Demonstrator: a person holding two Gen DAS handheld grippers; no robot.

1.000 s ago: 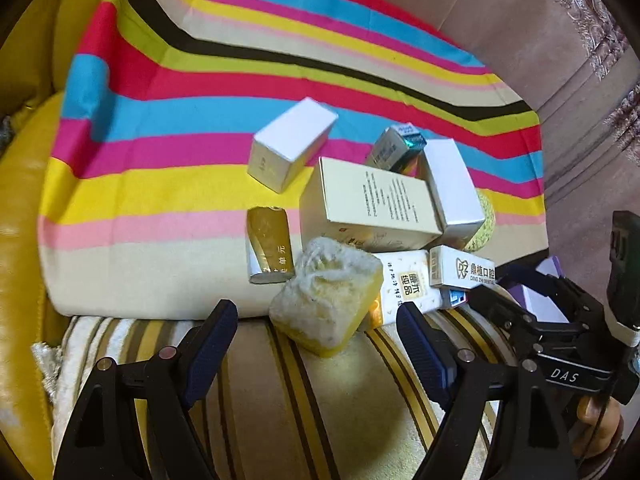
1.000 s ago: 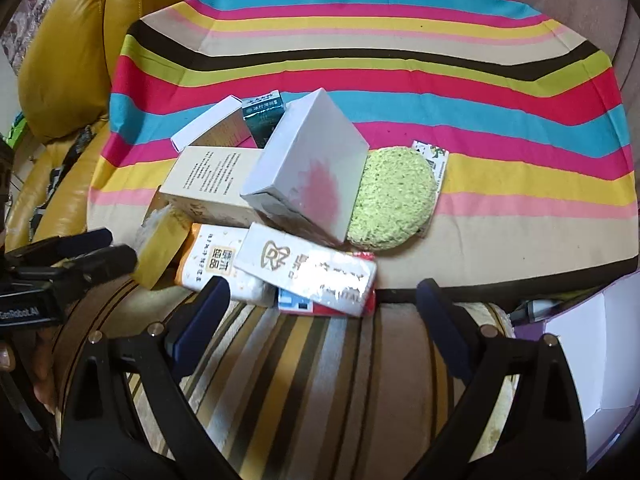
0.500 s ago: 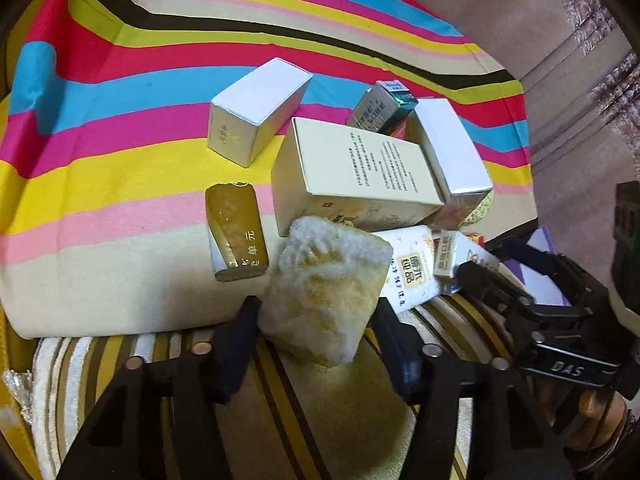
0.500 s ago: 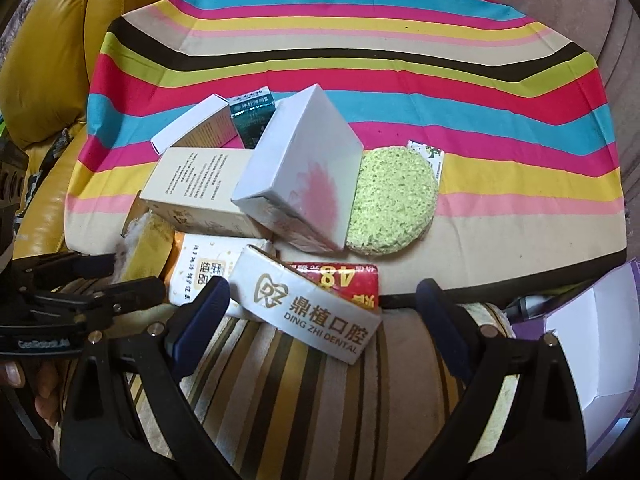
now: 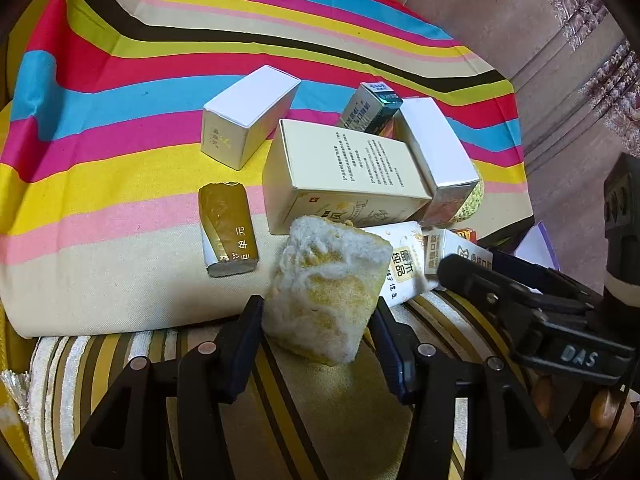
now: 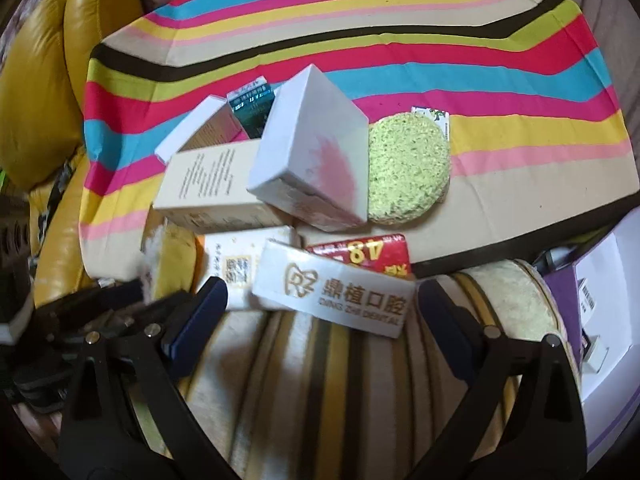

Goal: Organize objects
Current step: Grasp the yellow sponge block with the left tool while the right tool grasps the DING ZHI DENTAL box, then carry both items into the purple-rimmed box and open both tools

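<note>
Our left gripper (image 5: 318,340) grips the yellow sponge (image 5: 326,290) at lower centre; our right gripper (image 6: 320,308) stands wide around the dental box (image 6: 334,290); next we judge it must close.

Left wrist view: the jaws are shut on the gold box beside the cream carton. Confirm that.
Wrong thing. The left gripper is shut on the yellow sponge, as the left wrist view shows. The gold box lies untouched on the striped cloth, beside the cream carton.
</note>
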